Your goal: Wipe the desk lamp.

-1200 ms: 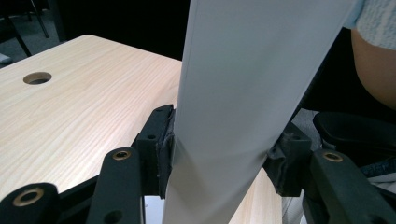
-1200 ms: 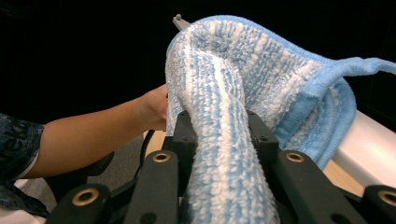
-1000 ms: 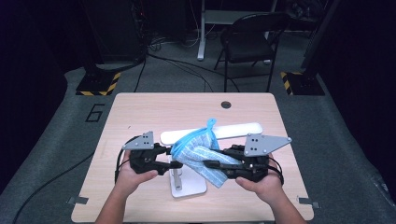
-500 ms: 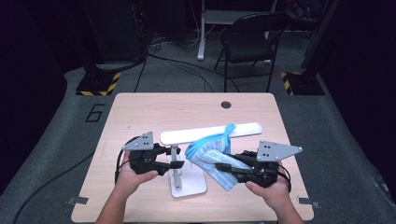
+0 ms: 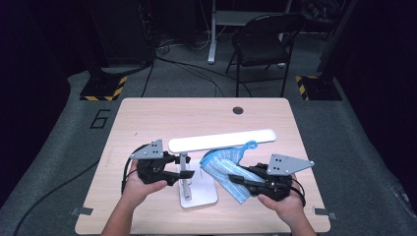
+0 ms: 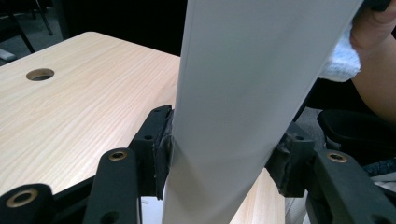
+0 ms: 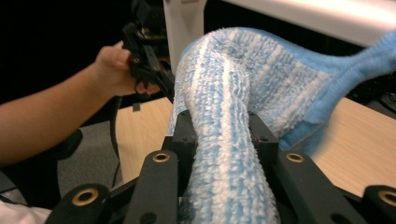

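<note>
Now cloth [image 5: 223, 169] (claw-held) nearly touches lamp [image 5: 221, 140].

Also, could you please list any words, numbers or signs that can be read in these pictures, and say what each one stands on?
"6": a large pale numeral on the grey floor left of the table, at.
Black-and-yellow hazard stripes, with no text, on two floor plates behind the table.
No lettering can be read on the lamp, the blue cloth or the grippers.

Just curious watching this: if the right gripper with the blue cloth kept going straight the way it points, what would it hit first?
Probably the white lamp: the right gripper points toward its post, though depth is unclear.
</note>
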The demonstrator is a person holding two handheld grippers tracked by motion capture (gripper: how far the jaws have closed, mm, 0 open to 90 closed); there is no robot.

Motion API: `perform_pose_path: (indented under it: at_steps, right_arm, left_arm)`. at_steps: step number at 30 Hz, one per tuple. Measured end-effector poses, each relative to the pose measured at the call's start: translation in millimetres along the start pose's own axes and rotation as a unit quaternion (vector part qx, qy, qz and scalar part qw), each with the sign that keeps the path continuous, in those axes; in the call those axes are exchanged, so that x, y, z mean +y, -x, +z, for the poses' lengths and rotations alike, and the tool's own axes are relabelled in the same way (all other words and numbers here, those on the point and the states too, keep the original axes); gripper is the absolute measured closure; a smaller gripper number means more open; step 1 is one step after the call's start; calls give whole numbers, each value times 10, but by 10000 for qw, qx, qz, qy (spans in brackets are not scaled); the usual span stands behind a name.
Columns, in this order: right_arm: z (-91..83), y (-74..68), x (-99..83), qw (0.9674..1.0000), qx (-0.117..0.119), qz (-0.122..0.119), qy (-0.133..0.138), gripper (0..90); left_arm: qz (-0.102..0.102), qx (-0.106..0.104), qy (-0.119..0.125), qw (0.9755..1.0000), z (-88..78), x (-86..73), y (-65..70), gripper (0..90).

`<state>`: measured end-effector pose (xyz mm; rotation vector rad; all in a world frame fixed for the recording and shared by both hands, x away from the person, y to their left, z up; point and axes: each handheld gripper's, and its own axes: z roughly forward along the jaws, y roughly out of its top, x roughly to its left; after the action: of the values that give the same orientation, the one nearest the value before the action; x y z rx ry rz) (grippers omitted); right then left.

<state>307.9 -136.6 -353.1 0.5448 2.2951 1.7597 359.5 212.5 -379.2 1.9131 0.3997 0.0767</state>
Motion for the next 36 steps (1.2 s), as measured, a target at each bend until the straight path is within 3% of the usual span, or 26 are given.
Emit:
perform_pose_path:
  at_steps: [13, 16, 19, 23, 36]
  right_arm:
    - [171, 18, -176, 9983, -85, 79, -568, 699]
    - [241, 15, -212, 9953, -106, 116, -958, 698]
    - [293, 8, -249, 9930, -148, 114, -1162, 697]
    - [351, 8, -315, 9905, -258, 23, -1349, 696]
    - [424, 102, -574, 9800, -686, 172, -1860, 694]
  left_arm:
    - [0, -12, -19, 10000, -3, 1, -3, 472]
    - [2, -10, -23, 10000, -4, 1, -3, 472]
    - [5, -5, -26, 10000, -4, 1, -2, 472]
    - [7, -3, -26, 10000, -4, -1, -1, 472]
    - [8, 16, -42, 10000, 1, -2, 1, 472]
